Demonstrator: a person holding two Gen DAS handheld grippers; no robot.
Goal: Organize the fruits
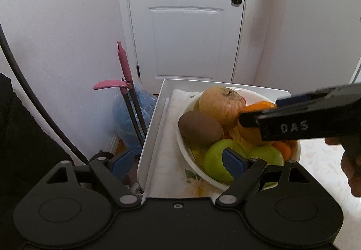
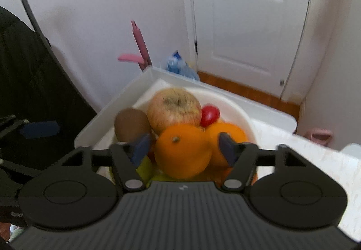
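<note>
A white bowl (image 1: 189, 155) in a white tray (image 1: 155, 119) holds a pale apple (image 1: 222, 103), a brown kiwi (image 1: 199, 129), two green apples (image 1: 213, 160), oranges (image 1: 252, 137) and a small red fruit (image 2: 209, 115). My left gripper (image 1: 178, 162) is open and empty, straddling the tray's left wall near the bowl. My right gripper (image 2: 182, 148) is open with its fingers on either side of an orange (image 2: 182, 150) on top of the pile; whether they touch it I cannot tell. The right gripper also shows in the left wrist view (image 1: 248, 117), reaching in from the right.
A white door (image 1: 187, 19) stands behind the tray. Pink-handled tools (image 1: 126, 82) and a blue plastic bag (image 1: 130, 119) lean by the wall to the left. A patterned tabletop (image 2: 315, 159) lies to the right of the tray.
</note>
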